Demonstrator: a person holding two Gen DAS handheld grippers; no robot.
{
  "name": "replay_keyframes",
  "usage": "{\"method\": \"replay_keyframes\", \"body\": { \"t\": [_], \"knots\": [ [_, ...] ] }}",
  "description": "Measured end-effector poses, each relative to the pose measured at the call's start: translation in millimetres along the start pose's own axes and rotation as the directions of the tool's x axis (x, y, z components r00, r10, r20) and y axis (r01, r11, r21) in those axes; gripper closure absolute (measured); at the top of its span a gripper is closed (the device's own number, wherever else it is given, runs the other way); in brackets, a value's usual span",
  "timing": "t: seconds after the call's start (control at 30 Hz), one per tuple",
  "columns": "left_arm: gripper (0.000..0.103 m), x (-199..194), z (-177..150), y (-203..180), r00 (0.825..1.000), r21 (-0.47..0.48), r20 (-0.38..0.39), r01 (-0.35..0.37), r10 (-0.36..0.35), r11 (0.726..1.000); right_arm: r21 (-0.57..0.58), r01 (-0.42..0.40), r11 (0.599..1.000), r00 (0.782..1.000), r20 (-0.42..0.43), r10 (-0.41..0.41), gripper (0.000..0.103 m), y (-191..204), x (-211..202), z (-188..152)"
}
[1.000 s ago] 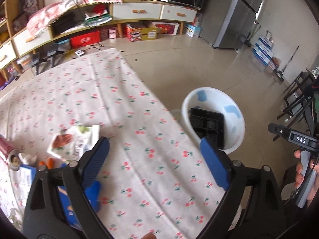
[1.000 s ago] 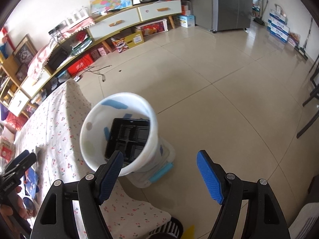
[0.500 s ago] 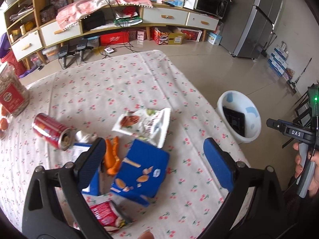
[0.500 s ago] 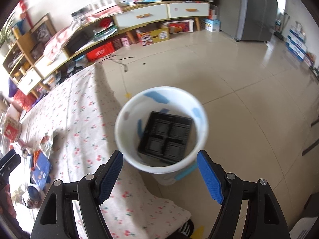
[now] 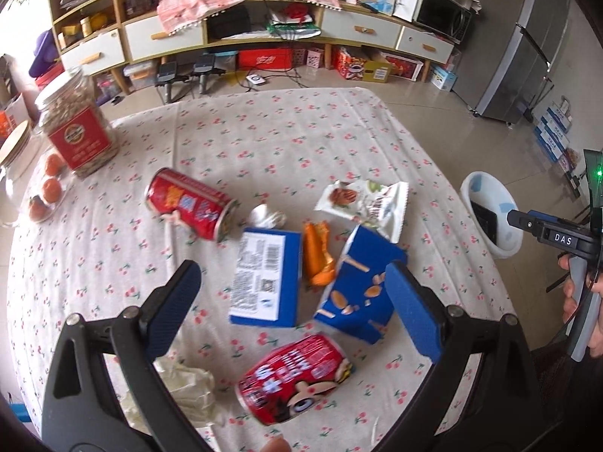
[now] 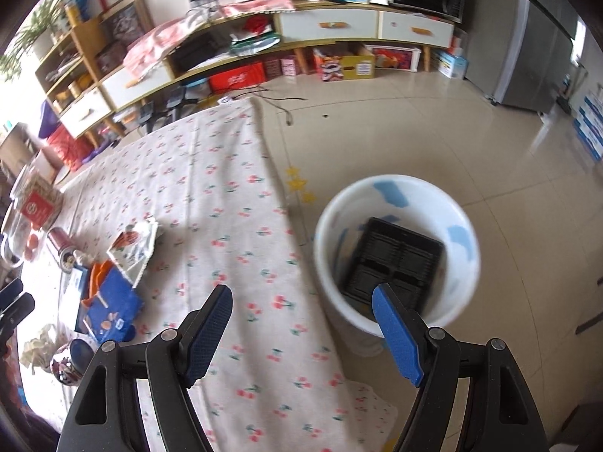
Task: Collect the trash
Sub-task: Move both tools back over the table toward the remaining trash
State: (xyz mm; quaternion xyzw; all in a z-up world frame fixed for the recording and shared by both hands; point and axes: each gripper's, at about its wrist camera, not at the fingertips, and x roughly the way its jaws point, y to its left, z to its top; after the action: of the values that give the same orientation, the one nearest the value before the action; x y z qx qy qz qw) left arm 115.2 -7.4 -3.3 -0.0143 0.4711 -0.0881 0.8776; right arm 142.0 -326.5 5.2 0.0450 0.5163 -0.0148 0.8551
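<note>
Black tray (image 6: 395, 263) half-hidden in my bin (image 6: 395, 196); left gripper (image 5: 297, 309) fingers wide over blue box (image 5: 264, 278); right gripper (image 6: 301, 331) wide, empty.

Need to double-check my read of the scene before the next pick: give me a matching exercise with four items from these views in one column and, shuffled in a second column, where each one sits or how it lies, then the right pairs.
Things:
1. black plastic tray
2. glass jar with red label
3. red can nearest the camera
4. left hand-held gripper

States:
A. lying on its side on the cherry-print tablecloth
B. open, nothing between its fingers
C. inside the white bin on the floor
D. standing upright at the table's far left

Pairs: 1-C, 2-D, 3-A, 4-B
</note>
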Motion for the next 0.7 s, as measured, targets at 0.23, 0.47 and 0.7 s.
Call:
{"method": "replay_keyframes", "body": {
  "t": [0.23,0.47,0.7],
  "knots": [
    [0.005,0,-14,40,0.999,-0.068,-0.031,-0.03,0.028,0.997,-0.07,-0.02,0.997,1.0,-0.022,0.019,0.025,44,14,5],
    [0.005,-1,-20,70,0.999,-0.152,-0.045,0.01,-0.017,0.988,-0.121,-0.037,0.992,0.999,-0.042,0.032,0.025,81,25,8],
    [0.005,2,-23,87,0.997,-0.187,-0.063,0.034,-0.047,0.982,-0.177,-0.053,0.983,0.997,-0.06,0.043,0.025,112,36,11]
  ]
}}
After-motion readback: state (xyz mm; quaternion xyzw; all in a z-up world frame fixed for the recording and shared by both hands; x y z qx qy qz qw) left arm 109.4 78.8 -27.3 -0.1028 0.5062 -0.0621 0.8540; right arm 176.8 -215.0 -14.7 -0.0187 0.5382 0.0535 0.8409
